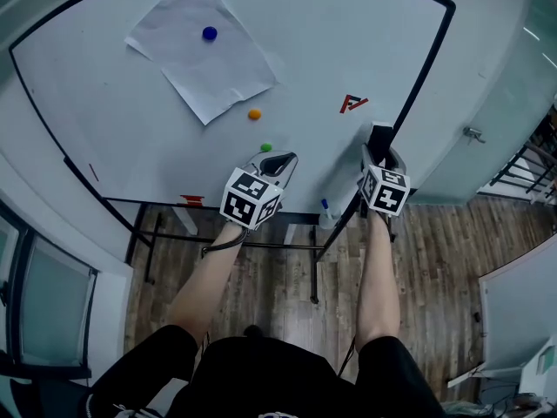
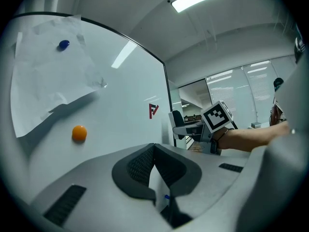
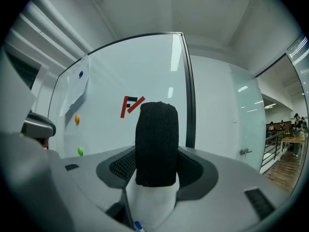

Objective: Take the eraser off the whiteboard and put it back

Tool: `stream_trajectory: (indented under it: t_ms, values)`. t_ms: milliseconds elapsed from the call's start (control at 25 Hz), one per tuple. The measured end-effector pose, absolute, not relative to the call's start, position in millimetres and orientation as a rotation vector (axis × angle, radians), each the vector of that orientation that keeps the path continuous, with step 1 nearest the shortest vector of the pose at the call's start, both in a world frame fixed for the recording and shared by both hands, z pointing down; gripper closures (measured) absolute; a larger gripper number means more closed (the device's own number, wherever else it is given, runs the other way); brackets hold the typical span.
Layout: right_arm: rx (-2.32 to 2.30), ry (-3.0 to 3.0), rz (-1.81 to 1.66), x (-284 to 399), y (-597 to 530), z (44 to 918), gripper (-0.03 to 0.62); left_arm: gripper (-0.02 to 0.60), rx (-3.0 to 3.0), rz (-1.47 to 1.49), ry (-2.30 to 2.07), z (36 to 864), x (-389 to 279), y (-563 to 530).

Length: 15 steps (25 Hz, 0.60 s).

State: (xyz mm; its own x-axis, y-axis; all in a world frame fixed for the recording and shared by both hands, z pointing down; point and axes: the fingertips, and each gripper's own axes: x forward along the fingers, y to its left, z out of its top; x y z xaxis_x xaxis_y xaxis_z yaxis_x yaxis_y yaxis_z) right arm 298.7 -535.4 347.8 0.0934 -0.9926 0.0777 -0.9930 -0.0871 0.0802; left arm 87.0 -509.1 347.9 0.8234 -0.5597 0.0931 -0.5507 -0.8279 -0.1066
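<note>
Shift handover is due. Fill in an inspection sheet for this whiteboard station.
Surface: whiteboard, upright, mostly bare, with a red logo.
Job's things: eraser, black felt, standing between the right gripper's fingers in front of the board.
Clutter: paper sheet under a blue magnet; orange magnet; green magnet; marker at the board's bottom edge.
Grippers: right gripper closed on the eraser; left gripper fingers together, empty.
Cables: nothing seen.
Surroundings: wood floor; pale side panel with a handle.
</note>
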Motion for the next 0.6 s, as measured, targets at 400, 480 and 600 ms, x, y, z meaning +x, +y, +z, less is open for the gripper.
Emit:
stream_trajectory:
  t_ms: [400, 480, 600]
  values:
    - [2.126, -2.124, -0.014, 278, -473, 360, 0.341, 0.56, -2.941, -0.176, 0.973, 361, 84, -453]
    - [2.113, -2.134, -0.011, 277, -457, 363, 0.341, 0.56, -2.941, -0.174, 0.991, 365, 82, -439]
    - [2.087, -2.156, -0.005, 271, -432, 369, 0.341, 0.56, -2.939, -0.18, 1.023, 371, 75, -418]
